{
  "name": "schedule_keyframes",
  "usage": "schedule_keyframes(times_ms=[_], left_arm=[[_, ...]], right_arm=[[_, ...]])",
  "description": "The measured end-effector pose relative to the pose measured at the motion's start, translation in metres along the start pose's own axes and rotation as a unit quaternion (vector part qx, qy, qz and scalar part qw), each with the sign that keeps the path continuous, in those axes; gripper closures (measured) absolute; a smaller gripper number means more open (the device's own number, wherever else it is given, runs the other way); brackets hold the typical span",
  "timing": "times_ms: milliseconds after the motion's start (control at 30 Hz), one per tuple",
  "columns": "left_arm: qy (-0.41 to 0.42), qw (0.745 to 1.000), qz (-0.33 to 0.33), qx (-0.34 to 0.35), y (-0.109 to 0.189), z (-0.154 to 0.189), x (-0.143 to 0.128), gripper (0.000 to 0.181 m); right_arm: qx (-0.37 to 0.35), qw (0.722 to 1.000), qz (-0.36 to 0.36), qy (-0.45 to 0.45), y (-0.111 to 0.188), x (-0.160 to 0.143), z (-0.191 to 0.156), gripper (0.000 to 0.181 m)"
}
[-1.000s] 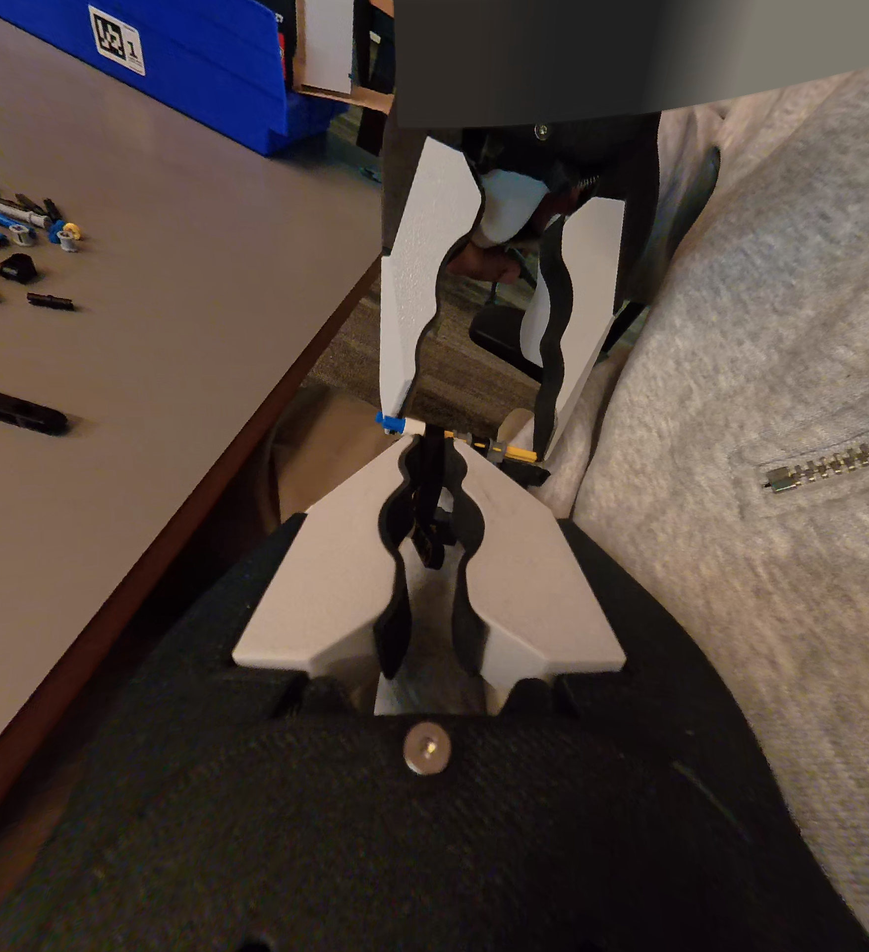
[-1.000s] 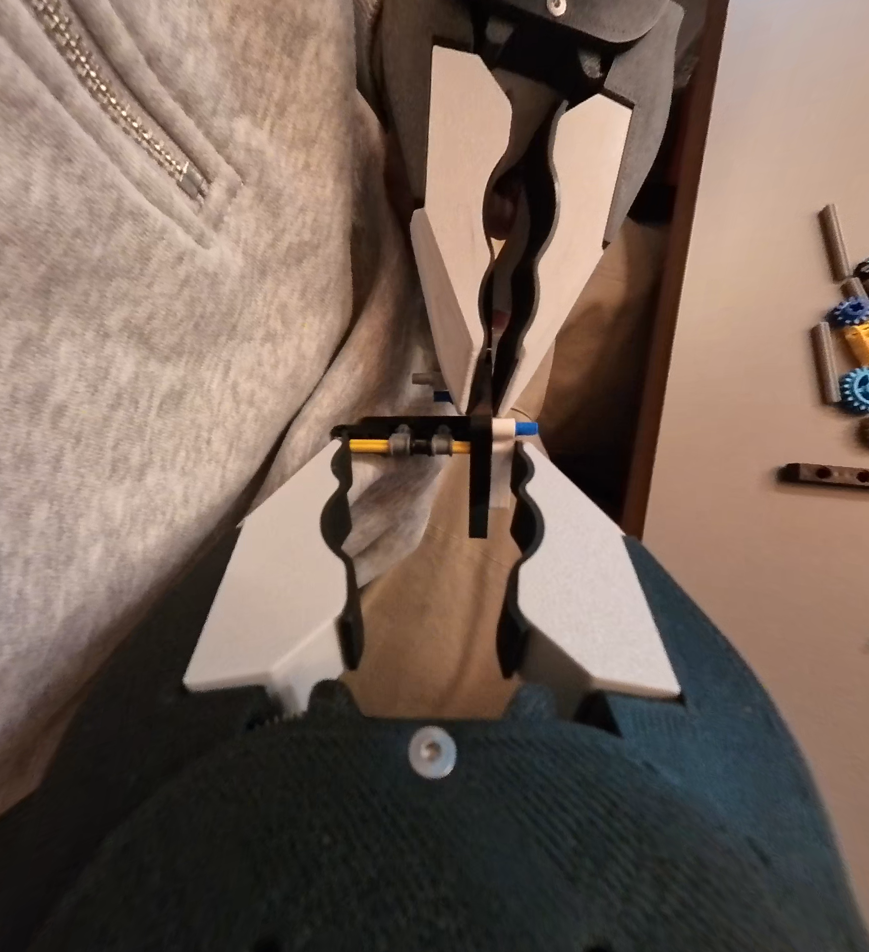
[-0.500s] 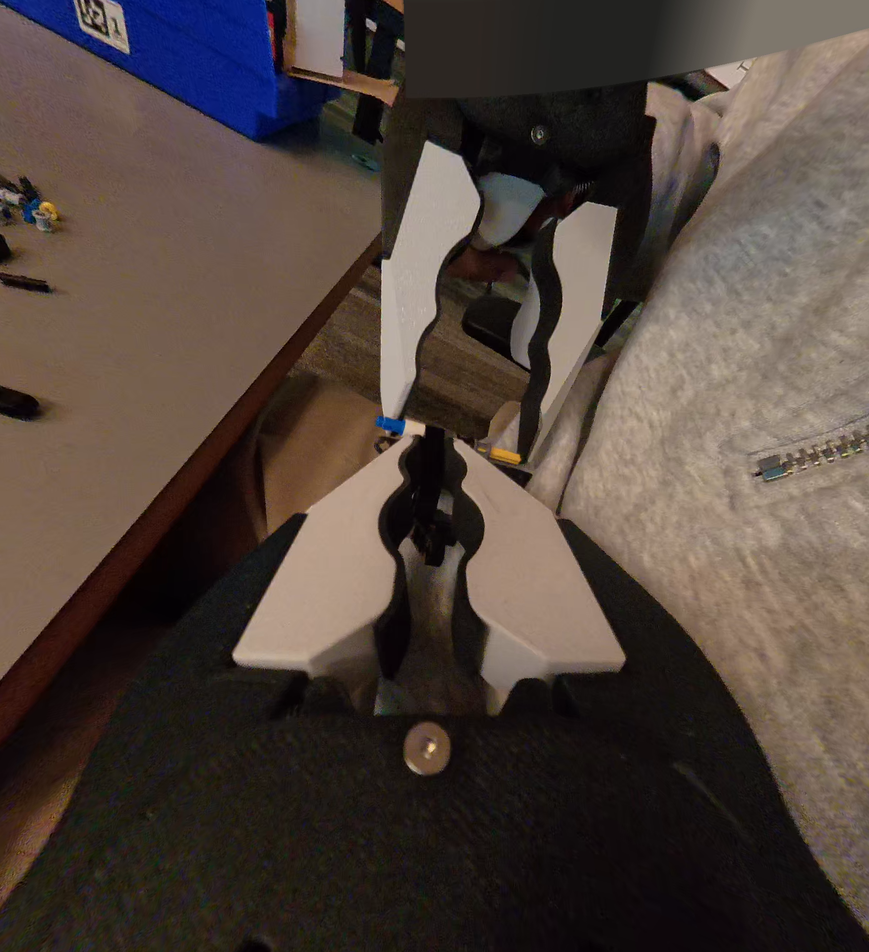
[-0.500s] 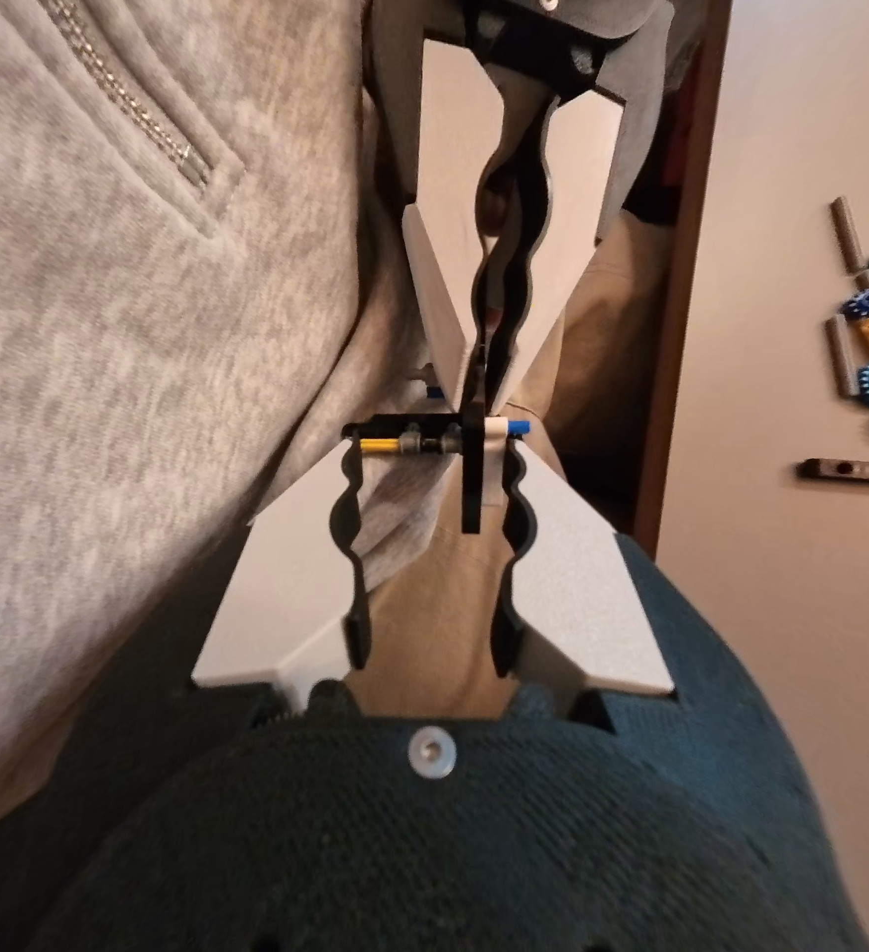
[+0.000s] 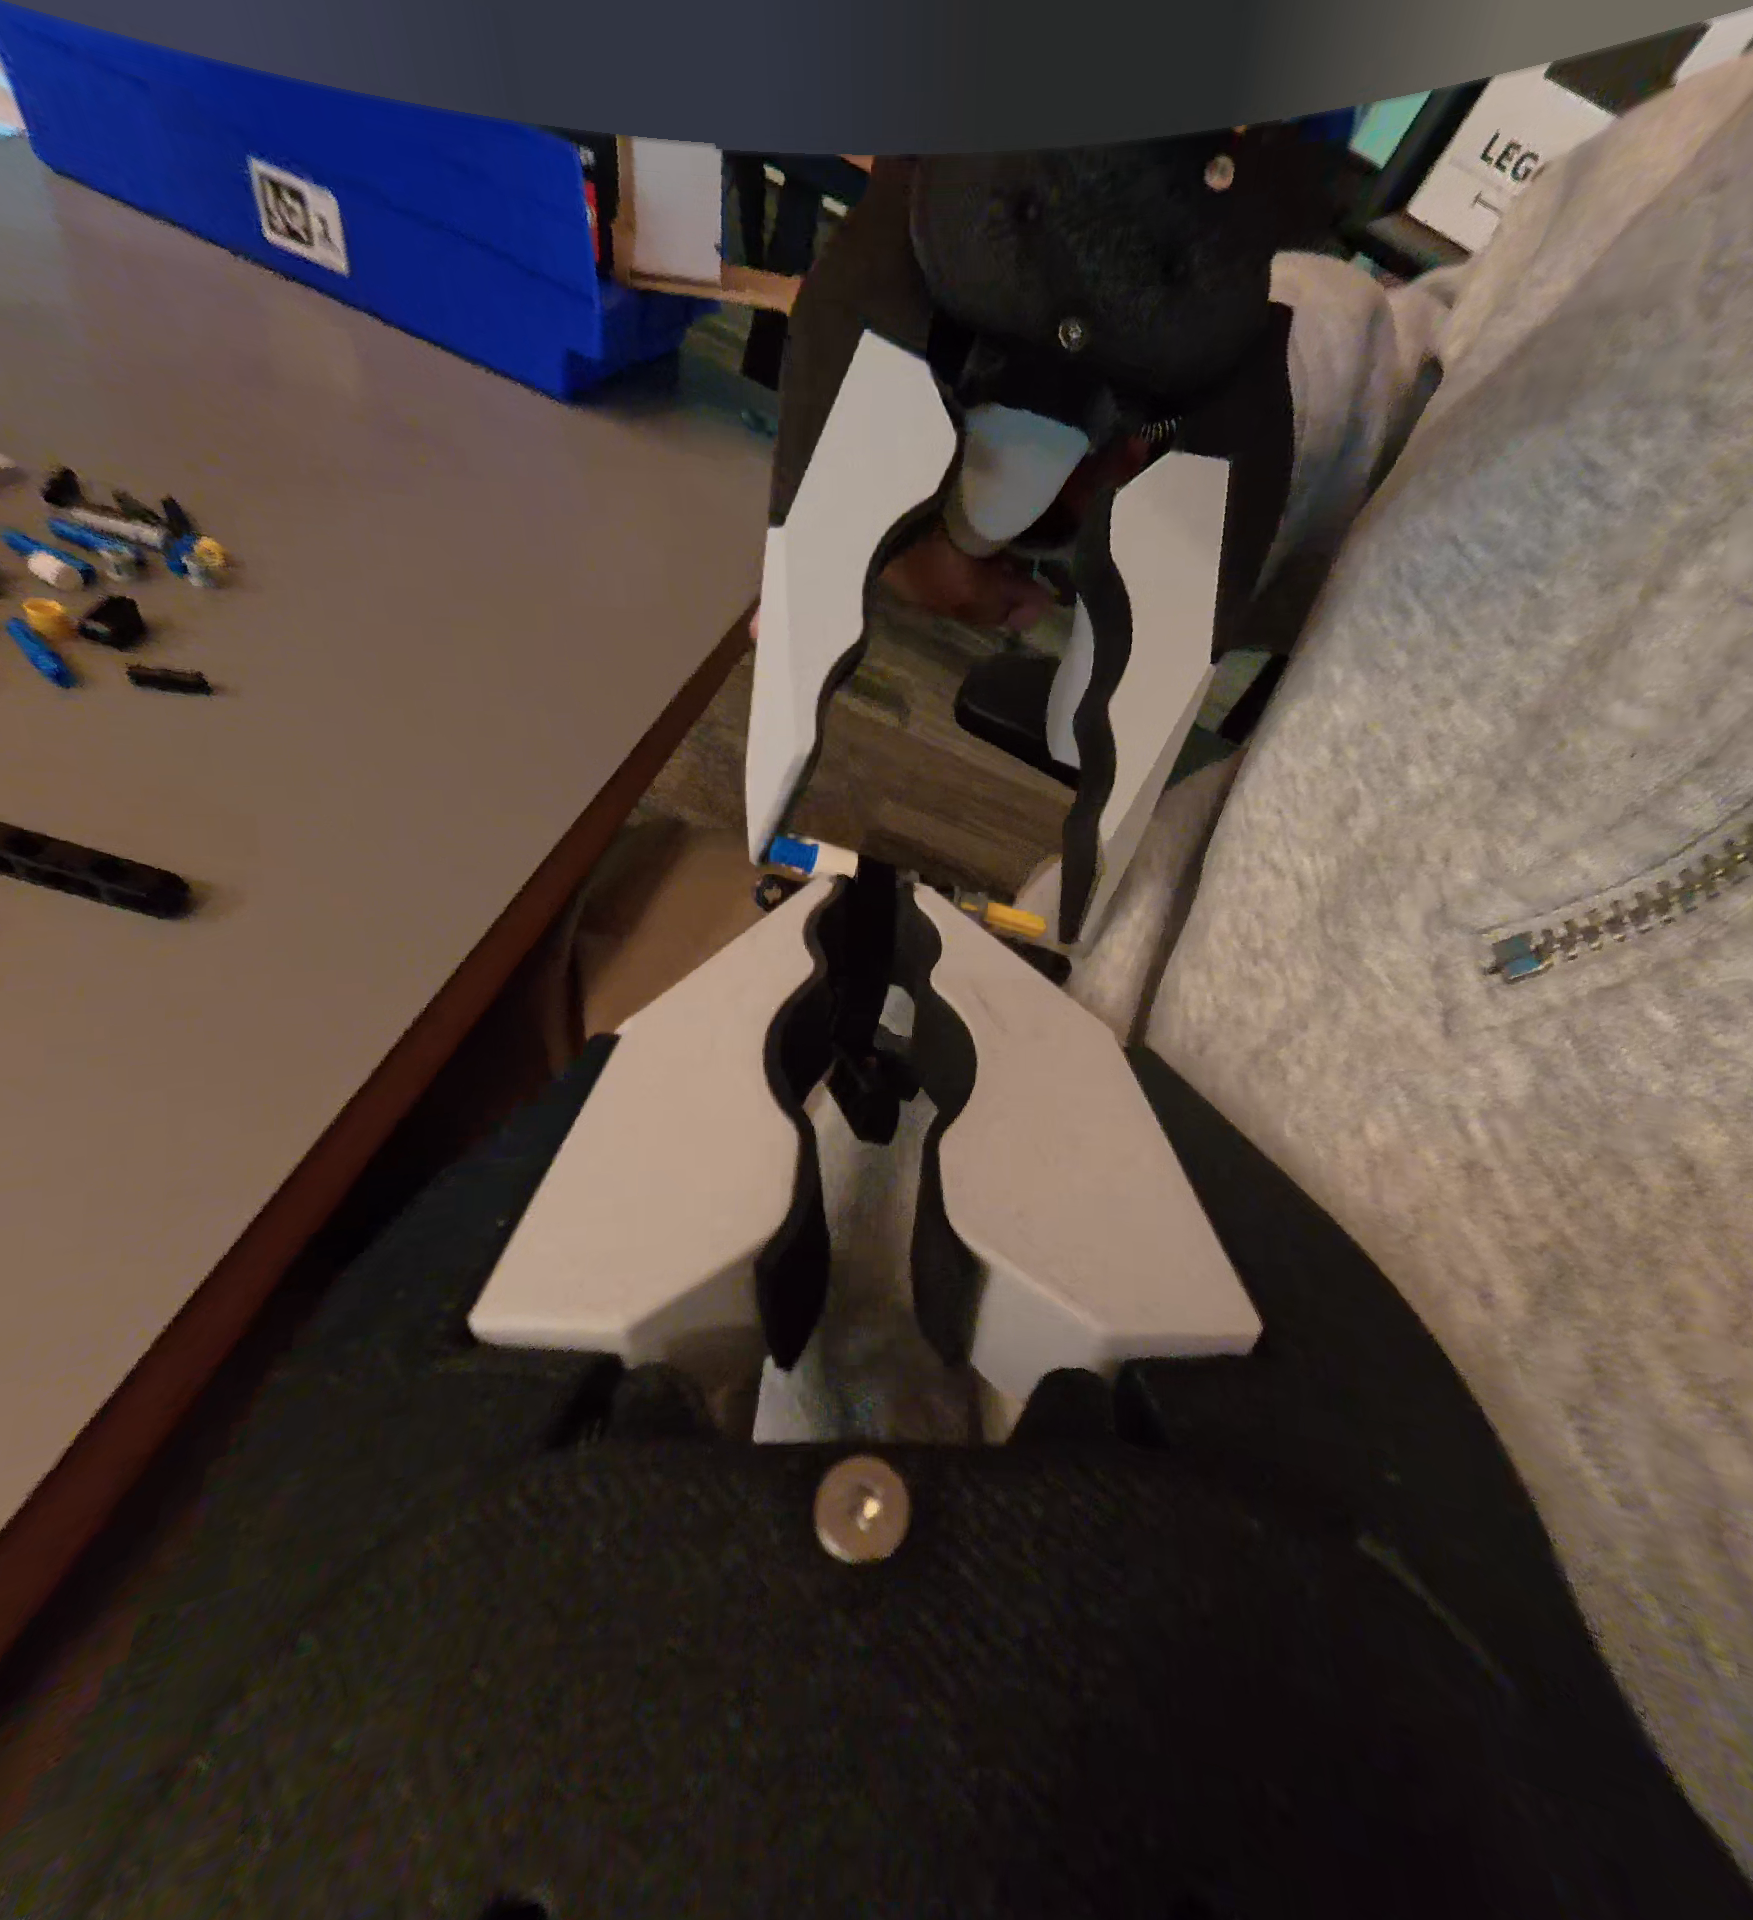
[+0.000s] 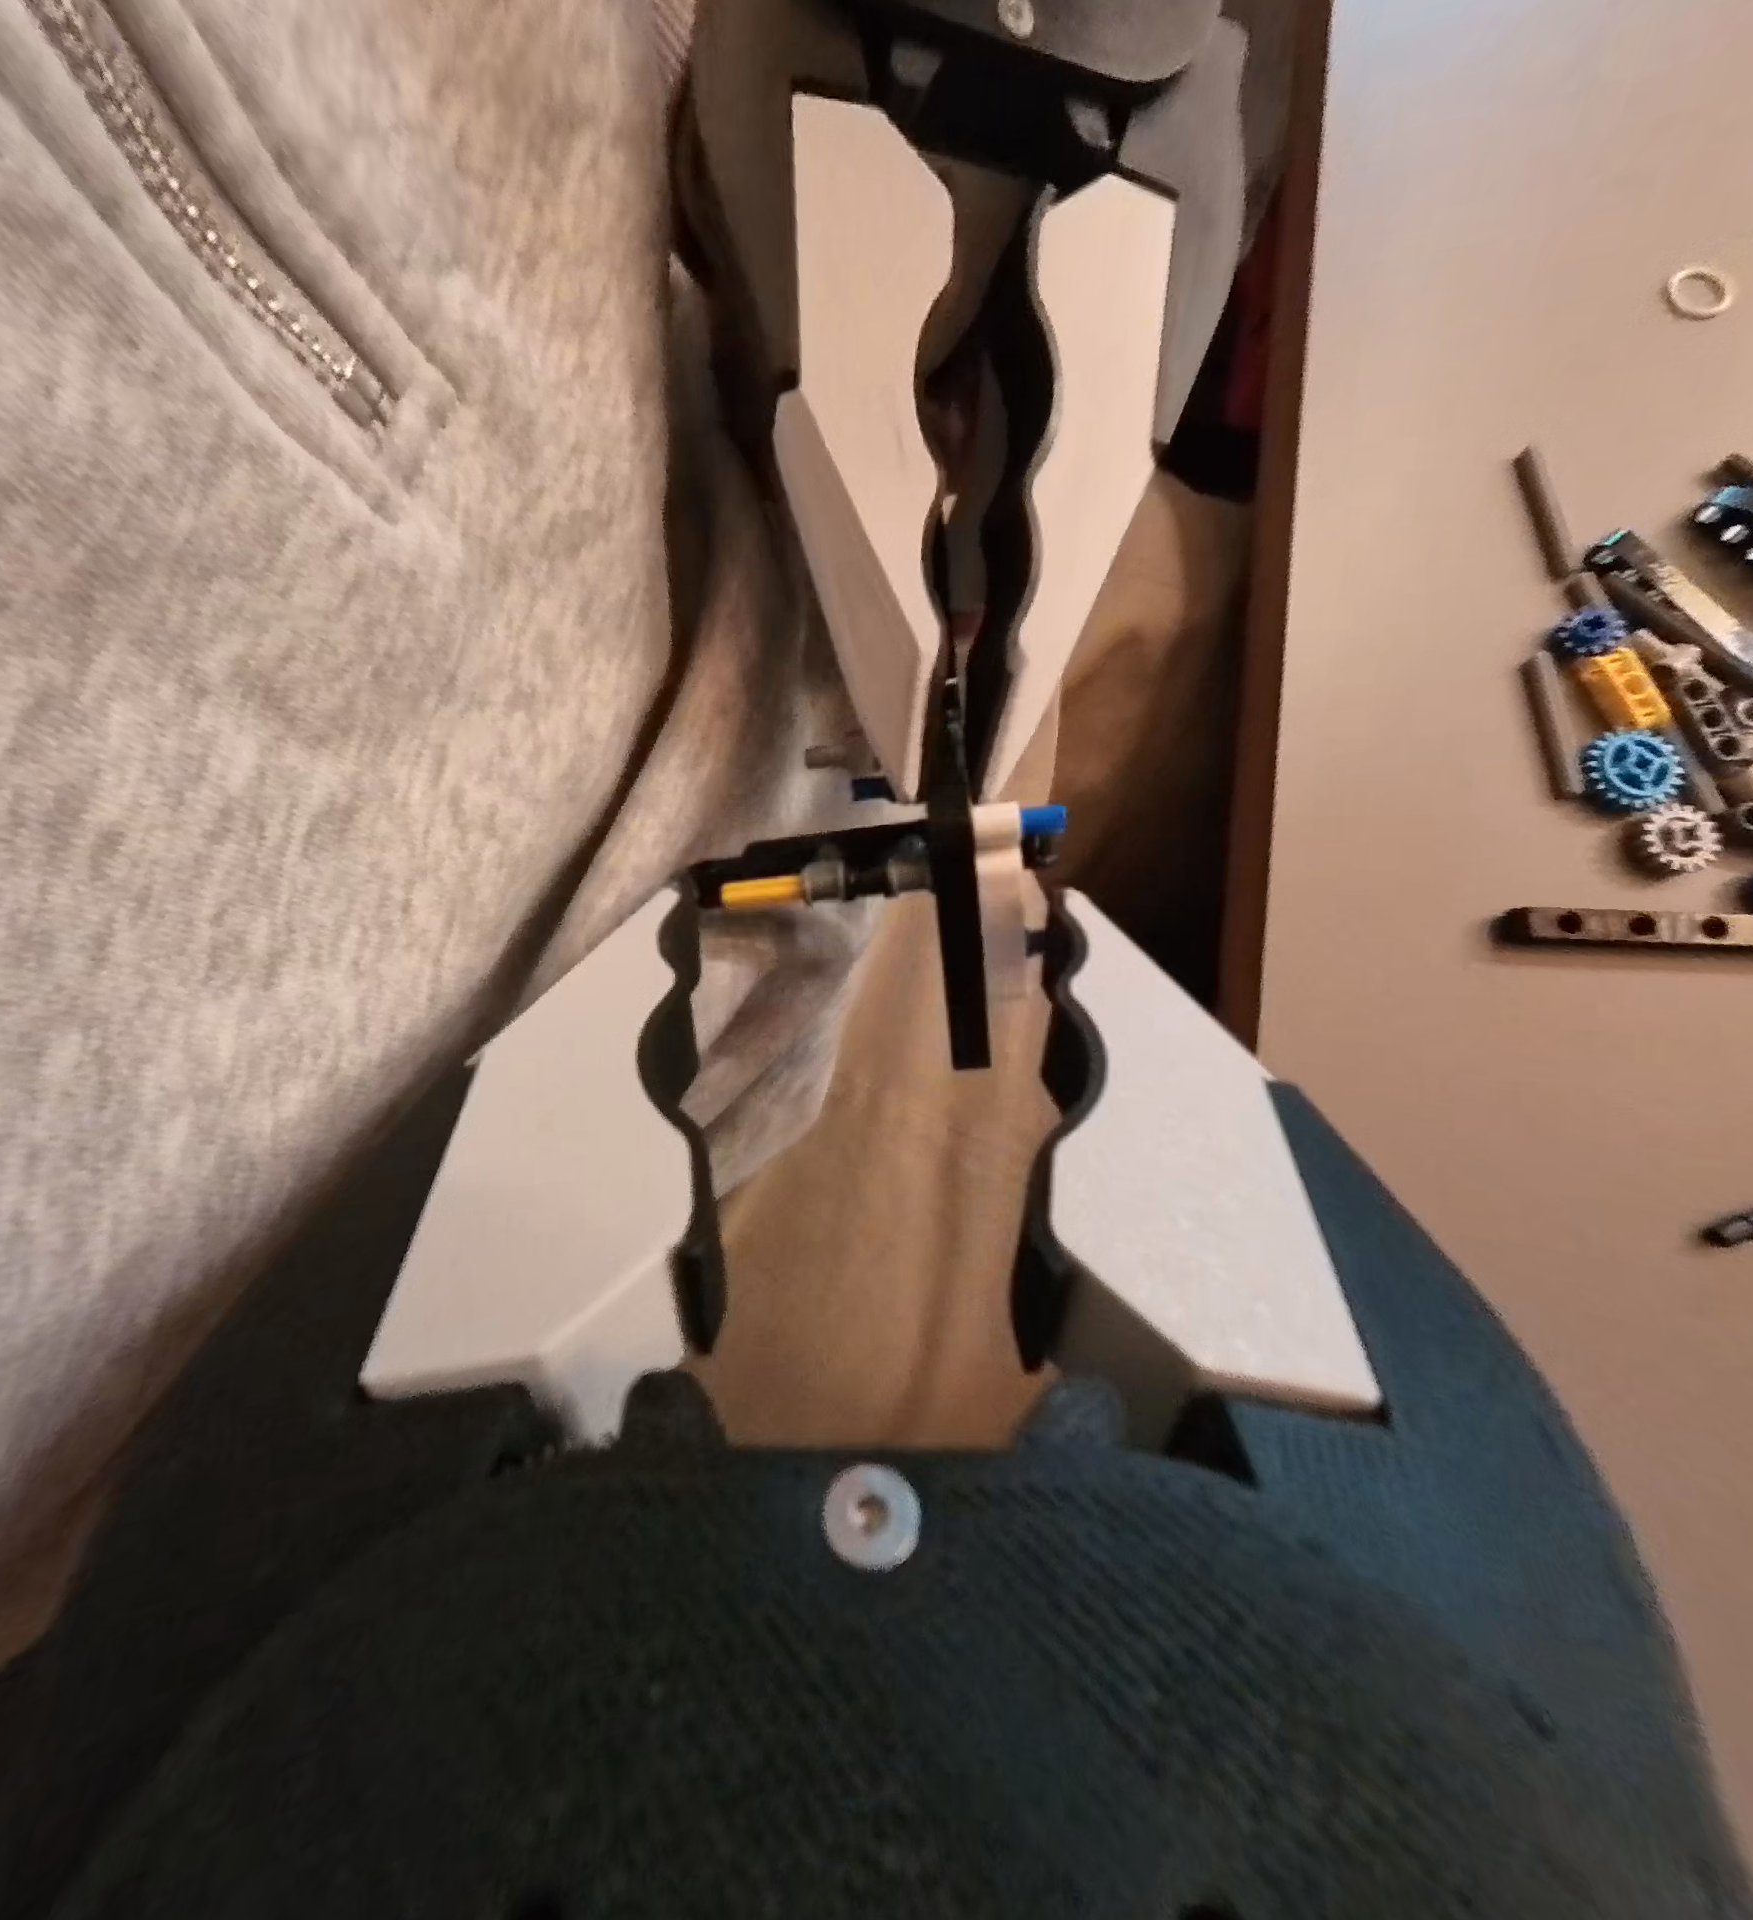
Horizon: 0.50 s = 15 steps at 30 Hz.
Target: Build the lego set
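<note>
Lego assembly [image 6: 913, 883], a small cluster of a black beam, a white piece, a yellow axle and a blue pin, was held in mid-air off the table edge, close against a person's grey zipped sweatshirt [image 5: 1526, 935]. The left claw [image 5: 867, 935] was closed on the thin black beam, which ran down between its fingertips [image 5: 929, 940]. The right claw [image 6: 867, 914] stood open around the assembly from the opposite side: its wavy black pads lay just beside the yellow axle's end on one side and the white piece on the other, though whether they touched it could not be told. In the left wrist view, the right claw's white fingers [image 5: 799, 644] pointed down towards the same spot.

Farther out, the table [image 5: 384, 623] carried a long black beam [image 5: 51, 857] and a scatter of small blue, yellow and black pins [image 5: 61, 592]. In the right wrist view, blue and grey gears [image 6: 1630, 769] and grey beams lay on it. A blue bin [image 5: 332, 208] sat at its far edge.
</note>
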State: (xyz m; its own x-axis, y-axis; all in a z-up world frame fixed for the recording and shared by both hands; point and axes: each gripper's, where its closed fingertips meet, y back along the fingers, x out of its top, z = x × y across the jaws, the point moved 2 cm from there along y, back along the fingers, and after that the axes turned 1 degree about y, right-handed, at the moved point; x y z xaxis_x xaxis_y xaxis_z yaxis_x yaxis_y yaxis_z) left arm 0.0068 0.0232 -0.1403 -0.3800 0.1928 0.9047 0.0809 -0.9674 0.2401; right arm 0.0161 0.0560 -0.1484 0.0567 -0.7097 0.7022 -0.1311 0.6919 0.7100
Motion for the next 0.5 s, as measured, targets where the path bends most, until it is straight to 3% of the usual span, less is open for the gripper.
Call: schedule_keyframes(times_ms=[500], left_arm=[[-0.116, 0.992, 0.036, 0.03, 0.007, 0.007, 0.017, 0.177]], right_arm=[[-0.058, 0.995, 0.051, 0.058, 0.019, 0.02, 0.005, 0.127]])
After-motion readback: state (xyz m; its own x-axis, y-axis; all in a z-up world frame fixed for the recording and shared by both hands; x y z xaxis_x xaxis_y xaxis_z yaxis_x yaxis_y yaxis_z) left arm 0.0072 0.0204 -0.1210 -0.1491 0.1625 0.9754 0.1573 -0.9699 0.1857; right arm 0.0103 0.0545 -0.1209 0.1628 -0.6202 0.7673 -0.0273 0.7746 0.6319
